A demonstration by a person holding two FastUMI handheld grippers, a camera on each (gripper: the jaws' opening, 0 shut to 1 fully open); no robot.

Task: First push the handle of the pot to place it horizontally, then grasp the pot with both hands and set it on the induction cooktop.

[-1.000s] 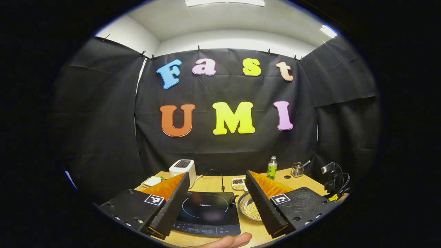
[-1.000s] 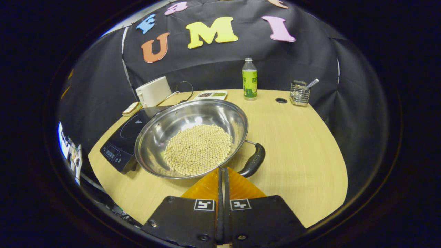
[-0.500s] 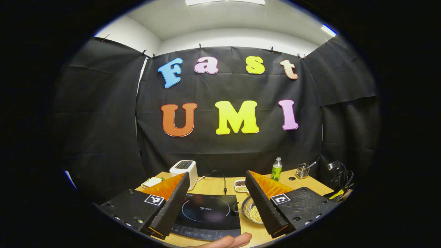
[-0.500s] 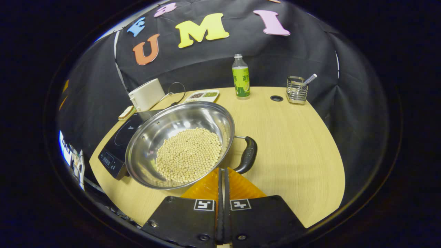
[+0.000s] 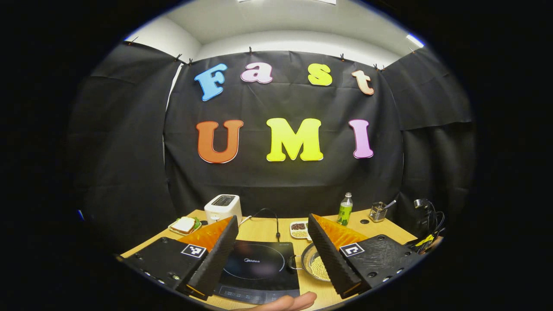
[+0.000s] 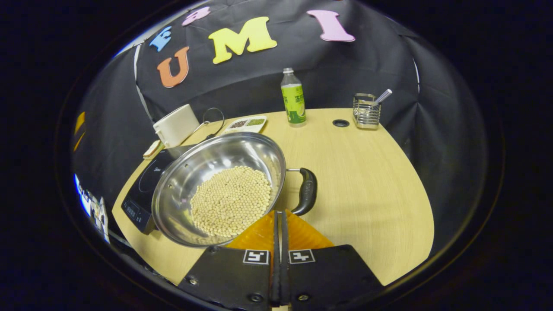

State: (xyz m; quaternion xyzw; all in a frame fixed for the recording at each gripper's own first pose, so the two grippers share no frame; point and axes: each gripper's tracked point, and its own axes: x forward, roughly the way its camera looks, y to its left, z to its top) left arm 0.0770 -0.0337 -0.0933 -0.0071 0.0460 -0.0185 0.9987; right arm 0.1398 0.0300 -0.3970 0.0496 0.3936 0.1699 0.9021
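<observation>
Right gripper view: closed right gripper (image 6: 278,216) beside pot (image 6: 216,185) handle (image 6: 306,192); left gripper (image 5: 272,255) open.

The left gripper (image 5: 272,255) hides most of the pot (image 5: 314,264).

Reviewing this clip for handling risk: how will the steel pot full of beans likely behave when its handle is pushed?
The pot looks rigid, so it should probably pivot as one piece. Its bean load likely makes it fairly heavy. The beans lie loose and may shift or roll if the pot is tipped.
</observation>
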